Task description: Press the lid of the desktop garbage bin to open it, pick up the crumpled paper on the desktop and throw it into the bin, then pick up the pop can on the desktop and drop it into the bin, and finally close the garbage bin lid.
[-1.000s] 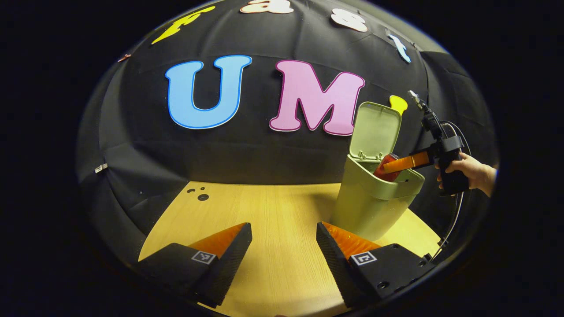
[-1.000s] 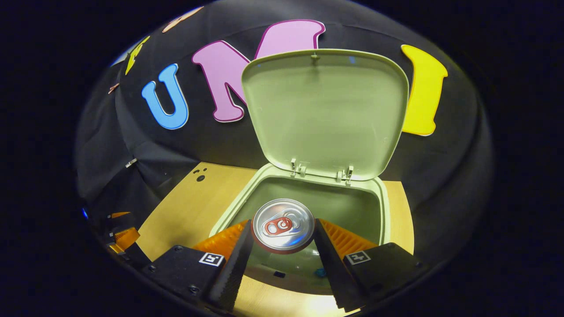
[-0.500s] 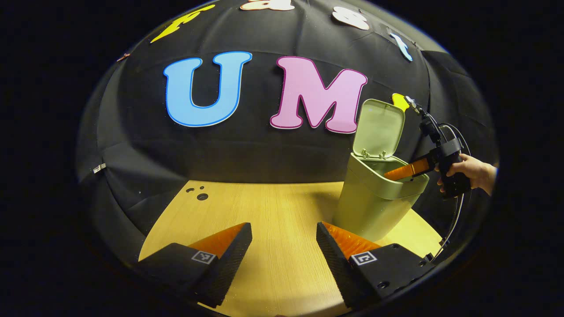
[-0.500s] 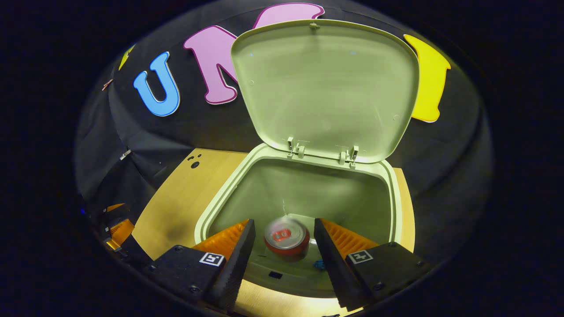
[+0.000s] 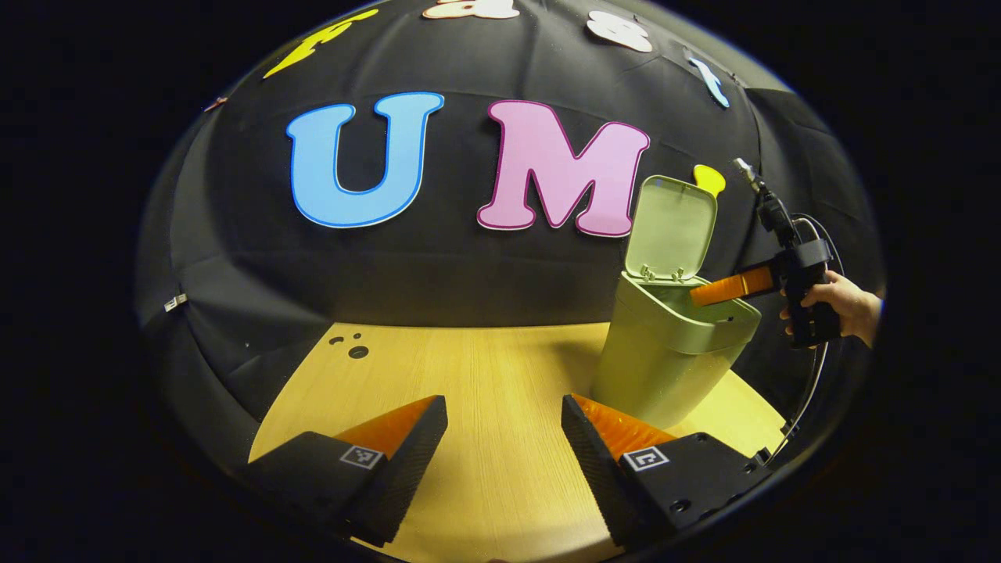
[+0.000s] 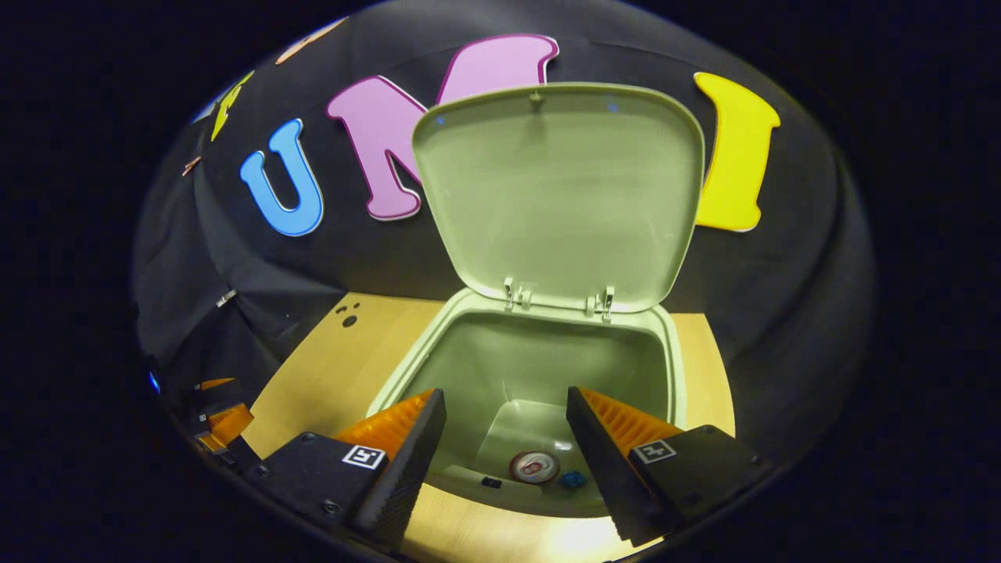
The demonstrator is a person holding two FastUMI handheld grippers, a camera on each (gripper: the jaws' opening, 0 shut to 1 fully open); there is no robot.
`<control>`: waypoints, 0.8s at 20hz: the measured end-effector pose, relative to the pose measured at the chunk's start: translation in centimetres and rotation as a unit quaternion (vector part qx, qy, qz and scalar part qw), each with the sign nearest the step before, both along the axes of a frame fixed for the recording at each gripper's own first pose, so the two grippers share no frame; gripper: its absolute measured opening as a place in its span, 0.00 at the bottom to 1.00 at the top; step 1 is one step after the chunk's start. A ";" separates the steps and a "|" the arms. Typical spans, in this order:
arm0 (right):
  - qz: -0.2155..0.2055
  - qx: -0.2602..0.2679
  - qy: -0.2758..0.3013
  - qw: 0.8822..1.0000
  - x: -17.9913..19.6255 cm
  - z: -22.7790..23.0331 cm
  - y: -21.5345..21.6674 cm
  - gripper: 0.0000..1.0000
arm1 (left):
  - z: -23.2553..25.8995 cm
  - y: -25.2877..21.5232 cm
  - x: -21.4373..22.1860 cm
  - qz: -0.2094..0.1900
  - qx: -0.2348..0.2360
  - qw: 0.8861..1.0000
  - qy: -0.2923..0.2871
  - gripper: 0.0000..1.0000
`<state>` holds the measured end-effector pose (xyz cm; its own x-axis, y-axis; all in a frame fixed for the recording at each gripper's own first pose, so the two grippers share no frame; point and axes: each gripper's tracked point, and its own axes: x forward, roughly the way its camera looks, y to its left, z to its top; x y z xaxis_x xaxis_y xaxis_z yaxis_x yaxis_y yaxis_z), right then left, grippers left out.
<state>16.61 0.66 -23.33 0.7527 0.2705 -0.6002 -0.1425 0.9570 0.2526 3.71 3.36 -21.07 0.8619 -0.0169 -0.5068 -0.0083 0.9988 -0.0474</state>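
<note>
The pop can (image 6: 534,466) lay in the open garbage bin (image 6: 673,367)—only its lid (image 6: 559,188) remained to be closed; both grippers' fingers were spread, empty.

Item count: one desktop garbage bin (image 6: 672,367), fitted with one lid (image 6: 559,188) on two hinges. One pop can (image 6: 534,467) lies at the bin bottom, with one small blue object (image 6: 575,478) just beside it. One wooden table (image 5: 477,375). Two grippers: left gripper (image 5: 504,438) and right gripper (image 6: 504,438). One hand (image 5: 848,301).
</note>
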 end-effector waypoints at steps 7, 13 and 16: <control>-0.045 0.006 -0.155 0.987 2.0 9.3 -2.3 0.98 | 0.5 -0.7 -1.1 -0.008 -0.001 1.000 -0.001 0.95; -0.051 0.000 -0.217 0.975 4.0 14.6 -2.5 0.98 | 0.4 -0.6 -2.0 0.000 -0.004 1.000 0.000 0.95; -0.059 0.008 -0.254 0.965 5.2 17.2 -2.2 0.98 | 0.3 -0.3 -2.4 0.006 -0.002 1.000 0.000 0.95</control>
<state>21.80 -1.58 -6.12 0.9748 0.1716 -0.1423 -0.1427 0.9707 0.1933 1.35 3.03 -20.75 0.8620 -0.0082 -0.5068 -0.0202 0.9985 -0.0504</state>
